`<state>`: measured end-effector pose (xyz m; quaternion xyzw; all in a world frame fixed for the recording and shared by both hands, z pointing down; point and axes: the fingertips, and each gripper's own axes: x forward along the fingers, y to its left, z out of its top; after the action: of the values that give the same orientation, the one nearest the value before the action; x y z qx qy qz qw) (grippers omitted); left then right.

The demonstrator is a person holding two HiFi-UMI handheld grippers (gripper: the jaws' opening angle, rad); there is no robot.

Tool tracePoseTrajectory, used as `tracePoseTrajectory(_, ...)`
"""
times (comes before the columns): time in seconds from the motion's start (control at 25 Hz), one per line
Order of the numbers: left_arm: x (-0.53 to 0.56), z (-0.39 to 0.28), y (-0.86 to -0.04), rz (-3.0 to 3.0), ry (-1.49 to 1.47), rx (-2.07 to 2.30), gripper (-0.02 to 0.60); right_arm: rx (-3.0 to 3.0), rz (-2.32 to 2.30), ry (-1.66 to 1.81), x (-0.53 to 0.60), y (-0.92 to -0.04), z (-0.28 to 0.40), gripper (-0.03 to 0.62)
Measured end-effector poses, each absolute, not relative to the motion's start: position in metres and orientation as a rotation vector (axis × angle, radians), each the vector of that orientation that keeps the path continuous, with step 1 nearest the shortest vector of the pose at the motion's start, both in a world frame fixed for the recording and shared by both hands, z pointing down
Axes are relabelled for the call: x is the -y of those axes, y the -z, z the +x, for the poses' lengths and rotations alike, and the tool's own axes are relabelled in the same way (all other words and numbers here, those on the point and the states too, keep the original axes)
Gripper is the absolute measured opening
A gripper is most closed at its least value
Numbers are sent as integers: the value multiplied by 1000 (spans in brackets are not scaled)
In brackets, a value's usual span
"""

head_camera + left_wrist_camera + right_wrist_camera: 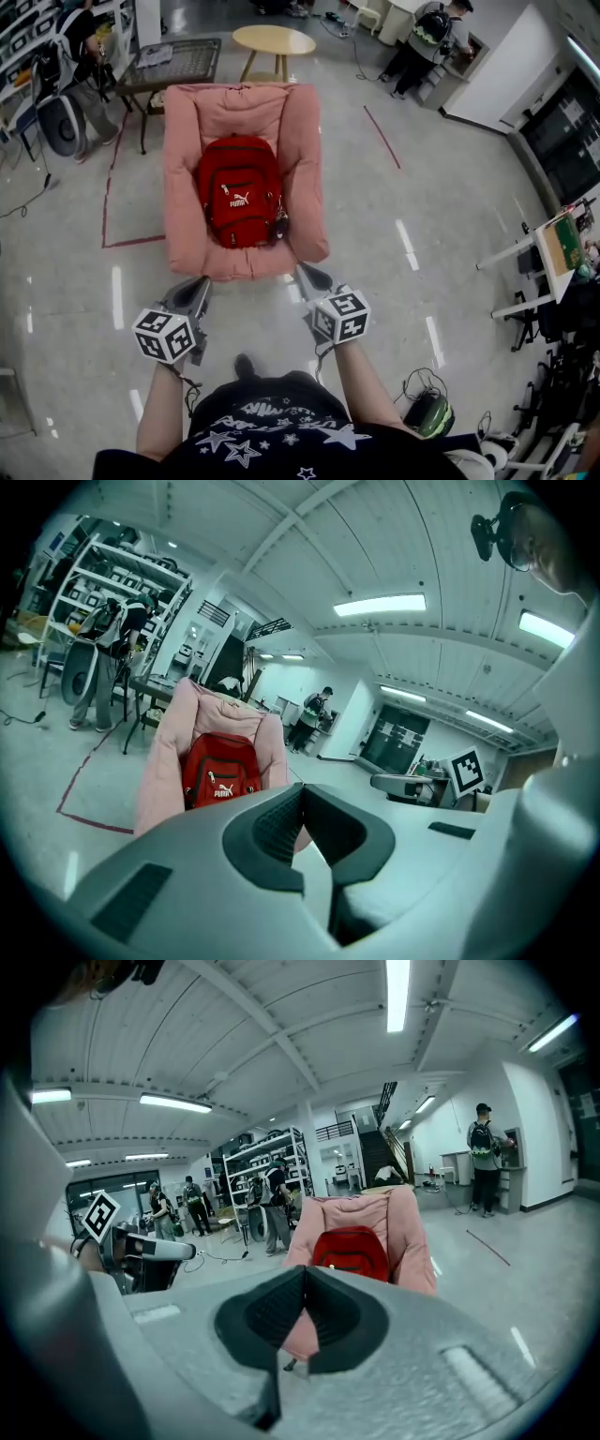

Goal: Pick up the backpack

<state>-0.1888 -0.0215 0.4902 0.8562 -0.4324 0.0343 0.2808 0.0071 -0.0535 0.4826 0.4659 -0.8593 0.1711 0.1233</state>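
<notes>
A red backpack (pixel 239 192) with a white logo leans upright in a pink padded armchair (pixel 305 159). My left gripper (pixel 201 286) hangs just short of the chair's front edge at its left corner, jaws shut and empty. To its right, my right gripper (pixel 304 274) is at the front right corner, also shut with nothing held. Along the left gripper (pixel 302 789) the backpack (pixel 221 772) and the chair (pixel 161 761) lie ahead to the left. Past the right gripper (pixel 305 1272) the backpack (pixel 352 1250) sits ahead, slightly right, in the chair (pixel 412 1237).
Behind the chair stand a round wooden table (pixel 274 40) and a dark table (pixel 183 62). Red tape lines (pixel 108 202) mark the floor. People stand at the back left (pixel 80 56) and back right (pixel 427 42). Desks and gear (pixel 553 253) crowd the right side.
</notes>
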Motion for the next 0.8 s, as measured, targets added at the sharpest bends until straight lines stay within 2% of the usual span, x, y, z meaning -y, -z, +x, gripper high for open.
tracePoseTrajectory(0.16,42,-204,-489,2287,-88,1163,9,2528,1334,-509,69,-477,-18,0)
tracePoseTrajectory(0.48,75,-204,-500,2267,-57,1155,9,2521,1342,-561,110,-489,-19,0)
tracePoseTrajectory(0.8,152,-210,-504,2269,-94,1264,9,2539,1281,-595,208,-515,-26,0)
